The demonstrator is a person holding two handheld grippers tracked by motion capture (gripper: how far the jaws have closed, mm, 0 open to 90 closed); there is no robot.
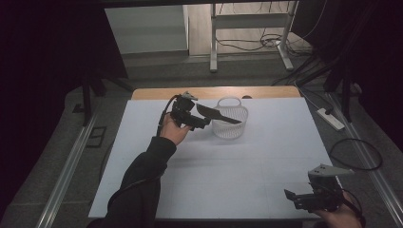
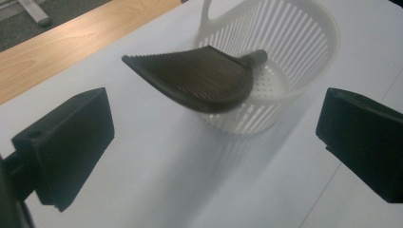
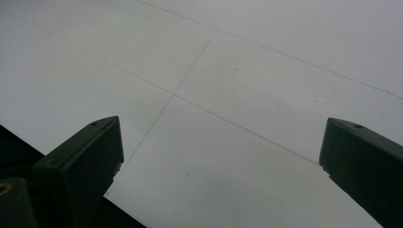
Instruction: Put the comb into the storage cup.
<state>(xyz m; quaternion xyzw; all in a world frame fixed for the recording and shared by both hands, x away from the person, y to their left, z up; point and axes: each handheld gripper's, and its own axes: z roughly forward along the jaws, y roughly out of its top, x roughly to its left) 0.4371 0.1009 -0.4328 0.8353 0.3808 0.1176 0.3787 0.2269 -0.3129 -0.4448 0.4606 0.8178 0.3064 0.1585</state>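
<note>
I am dropping the black ribbed scraper [image 2: 199, 78] into the white slotted basket [image 2: 304, 52]; my left gripper [image 2: 214, 142] and right gripper [image 3: 218, 156] are both gaping wide, so withdrawing probably comes next.

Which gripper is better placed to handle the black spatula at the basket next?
The left gripper, probably. It is open right beside the white basket, where the black spatula lies across the rim. The right gripper is open too, but far off at the table's near edge.
</note>
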